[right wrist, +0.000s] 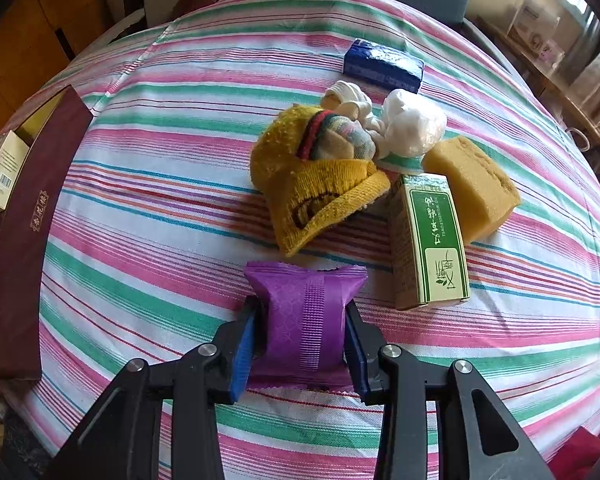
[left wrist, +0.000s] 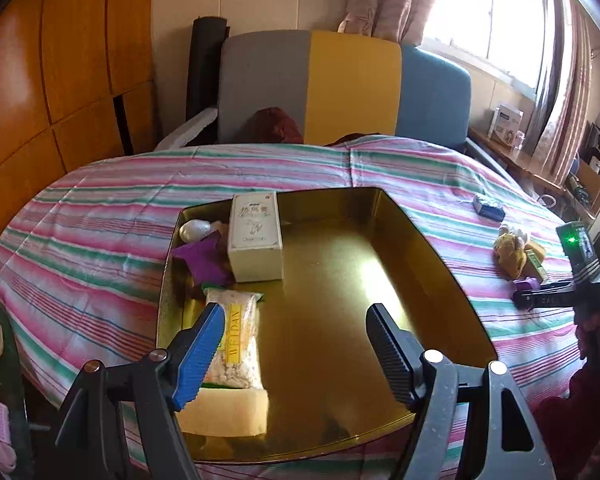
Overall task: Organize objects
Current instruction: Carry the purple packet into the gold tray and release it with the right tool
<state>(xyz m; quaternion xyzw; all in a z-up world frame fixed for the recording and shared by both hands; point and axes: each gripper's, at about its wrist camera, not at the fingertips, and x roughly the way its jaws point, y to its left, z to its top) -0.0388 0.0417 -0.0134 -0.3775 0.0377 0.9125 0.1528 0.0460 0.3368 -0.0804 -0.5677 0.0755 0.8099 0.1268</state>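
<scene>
The right gripper (right wrist: 300, 344) has its blue pads pinching a purple packet (right wrist: 306, 320) from both sides, low over the striped cloth (right wrist: 140, 208); I can't tell whether the packet has left the cloth. The left gripper (left wrist: 296, 344) hangs over the gold tin (left wrist: 432, 248) with jaws spread wide and nothing between them.

My guess is the sorting is somewhere near halfway. Already in the tin, packed along its left side, are a white box (left wrist: 255, 236), a snack bag (left wrist: 236, 344), a pale sponge (left wrist: 228, 412), a purple wrapper (left wrist: 204, 260) and a white bundle (left wrist: 196, 230). Most of the tin floor is bare, so there is room for the rest.

Still out on the cloth, just beyond the packet, sit a yellow knit sock (right wrist: 308, 184) with a striped one tucked in, a green box (right wrist: 430, 240) beside it, an orange sponge (right wrist: 474, 184) touching that box, a white plastic wad (right wrist: 412, 124) and, farther back, a blue packet (right wrist: 384, 65).

The sock and green box crowd close ahead of the right jaws, so a forward sweep could knock them. The tin's dark red wall (right wrist: 36, 216) stands to the left and would have to be cleared.
</scene>
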